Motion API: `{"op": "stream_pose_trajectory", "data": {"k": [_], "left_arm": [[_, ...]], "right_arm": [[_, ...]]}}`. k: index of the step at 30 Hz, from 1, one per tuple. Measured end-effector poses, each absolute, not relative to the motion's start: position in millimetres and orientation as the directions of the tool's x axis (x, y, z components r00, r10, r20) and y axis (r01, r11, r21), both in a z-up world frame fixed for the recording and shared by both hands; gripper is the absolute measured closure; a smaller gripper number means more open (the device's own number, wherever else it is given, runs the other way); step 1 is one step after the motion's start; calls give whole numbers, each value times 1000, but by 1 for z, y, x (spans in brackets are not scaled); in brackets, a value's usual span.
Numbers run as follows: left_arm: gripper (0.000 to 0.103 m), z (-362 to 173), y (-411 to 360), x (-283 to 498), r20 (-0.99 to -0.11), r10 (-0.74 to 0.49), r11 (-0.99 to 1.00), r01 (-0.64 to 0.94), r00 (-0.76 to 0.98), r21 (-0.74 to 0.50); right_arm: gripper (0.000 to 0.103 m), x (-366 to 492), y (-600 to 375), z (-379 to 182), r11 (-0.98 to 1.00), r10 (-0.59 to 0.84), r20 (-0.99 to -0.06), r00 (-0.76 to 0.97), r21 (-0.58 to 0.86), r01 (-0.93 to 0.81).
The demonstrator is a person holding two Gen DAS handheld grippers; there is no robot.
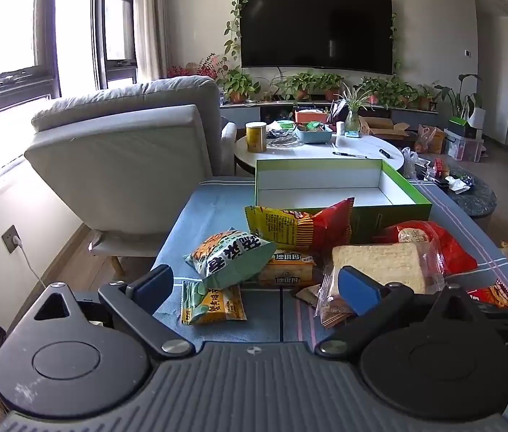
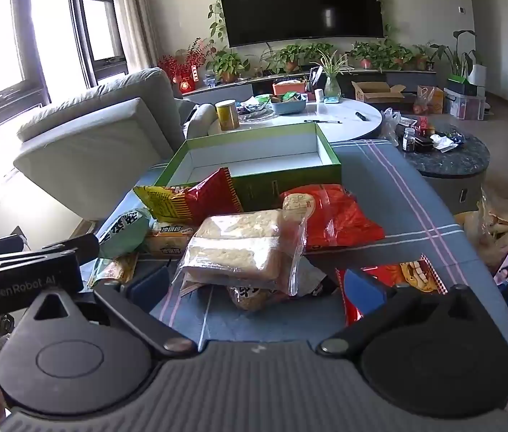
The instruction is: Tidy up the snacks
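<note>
Blue-padded fingers of left gripper and right gripper spread wide, nothing pinched. Just beyond: snack packets and bagged bread heaped on the striped surface. Behind the heap, green box, lid off.

Both wrist cameras are looking forward and slightly downward from the near edge of the blue-clothed table, close above the snack pile. Both are sharing the green box at the far edge; the right view is sitting further right.
</note>
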State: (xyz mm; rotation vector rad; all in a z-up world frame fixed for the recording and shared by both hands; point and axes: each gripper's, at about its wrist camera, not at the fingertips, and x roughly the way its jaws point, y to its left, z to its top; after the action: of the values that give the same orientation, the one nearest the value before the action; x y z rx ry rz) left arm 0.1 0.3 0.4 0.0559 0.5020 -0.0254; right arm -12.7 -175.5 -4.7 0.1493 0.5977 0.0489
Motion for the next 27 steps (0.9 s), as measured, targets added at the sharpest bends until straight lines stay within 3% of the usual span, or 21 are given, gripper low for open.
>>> {"op": "stream_pose_trajectory", "data": {"k": [7,27], "left_arm": [[5,-2,-11,-1,-481,5,995,42,877,86],[5,-9,2,7,-504,13,999,16,864,52]], "right_arm": [[22,-12,-175,-6,987,88,-556,827,158,1],[22,-7,-175,-9,979,145,-559,817,201,-36]]}}
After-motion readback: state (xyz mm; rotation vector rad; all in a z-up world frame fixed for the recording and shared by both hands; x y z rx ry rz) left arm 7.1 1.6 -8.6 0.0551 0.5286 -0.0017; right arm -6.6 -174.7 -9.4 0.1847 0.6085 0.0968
